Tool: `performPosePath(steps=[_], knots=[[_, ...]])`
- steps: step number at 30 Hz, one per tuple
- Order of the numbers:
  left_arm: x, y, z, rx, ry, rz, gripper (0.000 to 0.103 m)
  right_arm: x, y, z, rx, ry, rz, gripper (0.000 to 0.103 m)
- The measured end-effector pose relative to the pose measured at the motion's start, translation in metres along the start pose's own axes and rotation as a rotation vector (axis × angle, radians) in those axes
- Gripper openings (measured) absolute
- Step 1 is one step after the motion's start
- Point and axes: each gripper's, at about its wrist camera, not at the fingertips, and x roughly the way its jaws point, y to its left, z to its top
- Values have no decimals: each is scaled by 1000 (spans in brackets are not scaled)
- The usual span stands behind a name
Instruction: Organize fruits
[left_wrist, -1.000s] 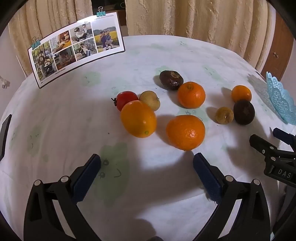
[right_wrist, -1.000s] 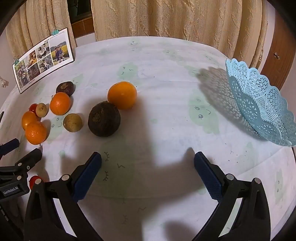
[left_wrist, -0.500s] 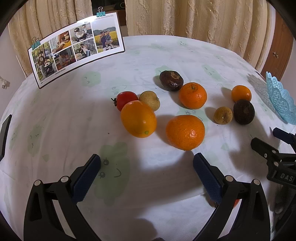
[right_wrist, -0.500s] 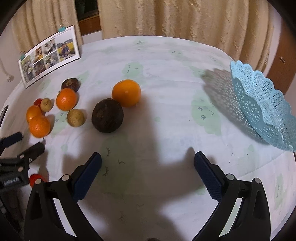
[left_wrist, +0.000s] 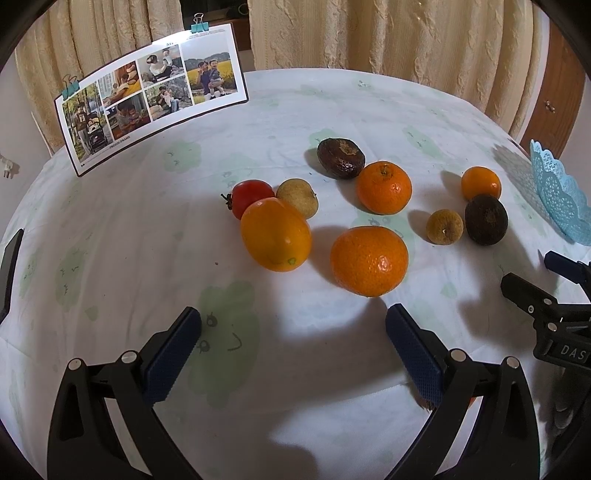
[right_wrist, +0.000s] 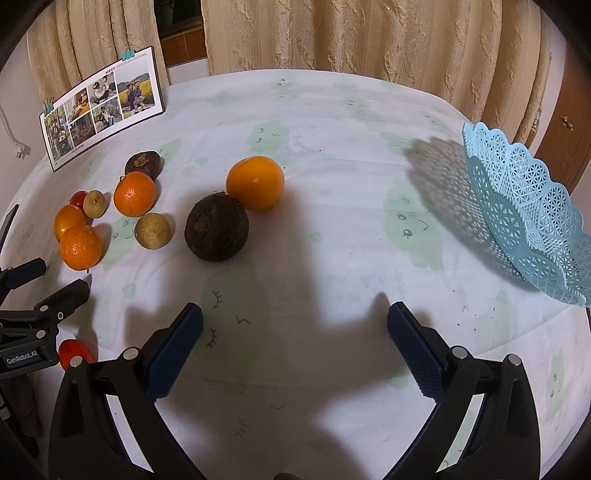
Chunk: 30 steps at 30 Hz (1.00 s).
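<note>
Both tongs hover spread and empty — the left tongs (left_wrist: 293, 332) just short of an orange (left_wrist: 369, 260), the right tongs (right_wrist: 295, 328) near a dark fruit (right_wrist: 216, 228). Fruits lie scattered on the bench (right_wrist: 332, 129); the basket (right_wrist: 532, 218) stands far right, tilted.

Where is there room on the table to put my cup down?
Between the dark fruit and blue basket the cloth is bare. So is the stretch behind, near the photo card. The oranges' corner is crowded.
</note>
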Motion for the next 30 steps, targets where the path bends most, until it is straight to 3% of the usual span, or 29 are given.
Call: performPosePath(steps=[30], knots=[[-7, 6, 0, -27, -36, -25, 98, -5, -3, -2, 10, -33, -5, 101]])
